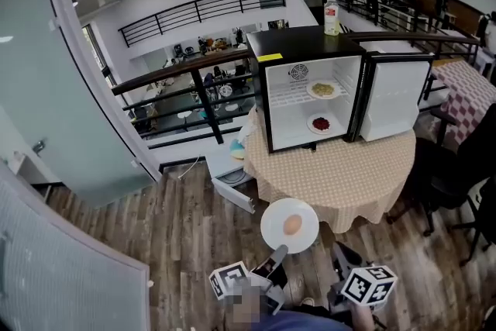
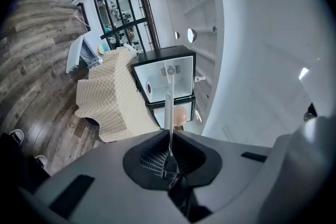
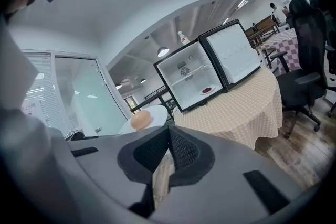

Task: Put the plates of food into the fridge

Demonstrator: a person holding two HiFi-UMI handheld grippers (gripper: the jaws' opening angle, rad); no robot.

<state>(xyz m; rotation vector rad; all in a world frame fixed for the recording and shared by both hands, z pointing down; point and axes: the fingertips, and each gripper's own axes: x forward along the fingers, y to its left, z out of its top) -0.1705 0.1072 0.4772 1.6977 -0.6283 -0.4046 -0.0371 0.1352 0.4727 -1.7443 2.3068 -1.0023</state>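
Note:
A white plate [image 1: 289,225] with a tan round bun [image 1: 292,224] on it hangs level above the wood floor, short of the table. My left gripper [image 1: 278,251] is shut on the plate's near rim. In the left gripper view the plate [image 2: 168,105] shows edge-on, running out from the shut jaws [image 2: 169,151], with the bun [image 2: 180,114] beside it. My right gripper [image 3: 169,131] is shut and holds nothing; it is low at the right [image 1: 346,260]. The black mini fridge [image 1: 310,85] stands open on the table, with a plate of yellow food [image 1: 322,89] on its shelf and a plate of red food [image 1: 320,123] below.
The round table [image 1: 341,167] wears a beige checked cloth. The fridge door [image 1: 396,98] swings out to the right. A bottle [image 1: 332,18] stands on the fridge top. A black chair [image 1: 453,167] is right of the table, a railing [image 1: 186,89] behind, and a glass partition [image 1: 46,89] at left.

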